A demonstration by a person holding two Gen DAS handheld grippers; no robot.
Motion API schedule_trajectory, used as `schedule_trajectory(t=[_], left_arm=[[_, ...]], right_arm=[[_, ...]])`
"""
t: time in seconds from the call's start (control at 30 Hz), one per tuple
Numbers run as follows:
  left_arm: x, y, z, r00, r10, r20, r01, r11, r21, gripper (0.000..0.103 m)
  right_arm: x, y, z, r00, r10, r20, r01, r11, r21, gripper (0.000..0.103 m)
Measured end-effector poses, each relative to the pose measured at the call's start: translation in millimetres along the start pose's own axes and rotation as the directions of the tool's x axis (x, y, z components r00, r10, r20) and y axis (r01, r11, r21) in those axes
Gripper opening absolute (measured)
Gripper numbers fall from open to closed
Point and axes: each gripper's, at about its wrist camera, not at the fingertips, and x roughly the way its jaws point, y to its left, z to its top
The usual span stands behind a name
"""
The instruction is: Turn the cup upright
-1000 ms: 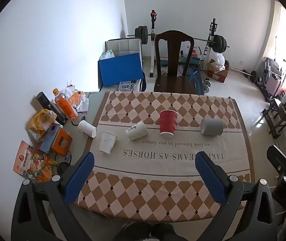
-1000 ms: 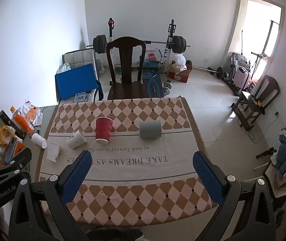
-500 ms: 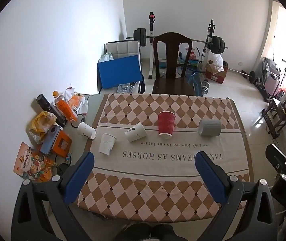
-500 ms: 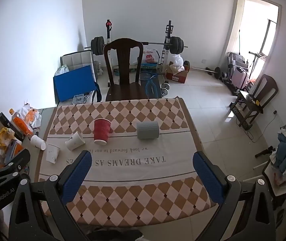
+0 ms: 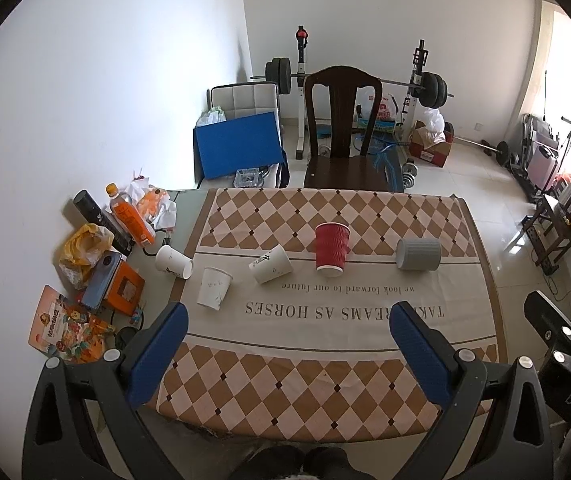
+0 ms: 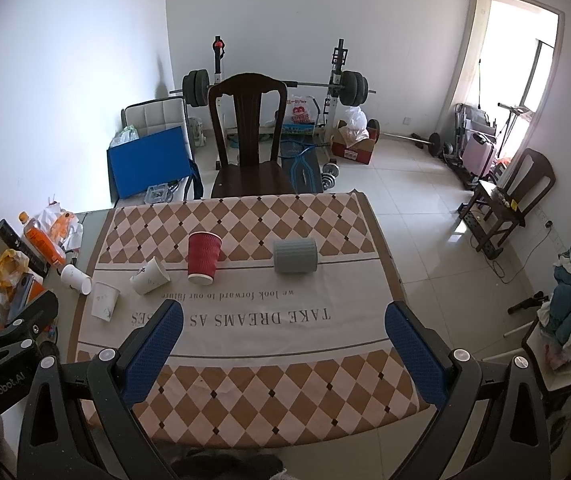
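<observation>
Overhead, both wide-open, empty grippers [image 5: 287,332] [image 6: 283,330] face the inverted red cup [image 5: 331,249] and the grey cup [image 5: 418,254] lying sideways.

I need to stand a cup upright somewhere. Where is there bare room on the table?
The near half of the tablecloth, from the printed lettering back to both open grippers, is bare. So is the checkered band behind the red cup and grey cup. The left edge is crowded: three white cups and clutter.

right gripper [image 6: 283,336] spread wide, red cup [image 6: 203,257] inverted
</observation>
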Motion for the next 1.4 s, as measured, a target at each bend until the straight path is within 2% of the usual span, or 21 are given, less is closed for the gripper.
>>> schedule_trajectory(t=[1.2,1.4], left_arm=[[-7,-9,1,1.0,-0.008,0.01,0.008,1.0,-0.003,0.103],[-20,-16,15,1.0,-0.012,0.007,0.012,1.0,0.002,0.103]], right_arm=[[-1,1,3,1.0,-0.004,-0.003,0.004,1.0,0.001,0.102],[-1,1,3,1.0,-0.004,0.001,0.004,1.0,0.002,0.102]])
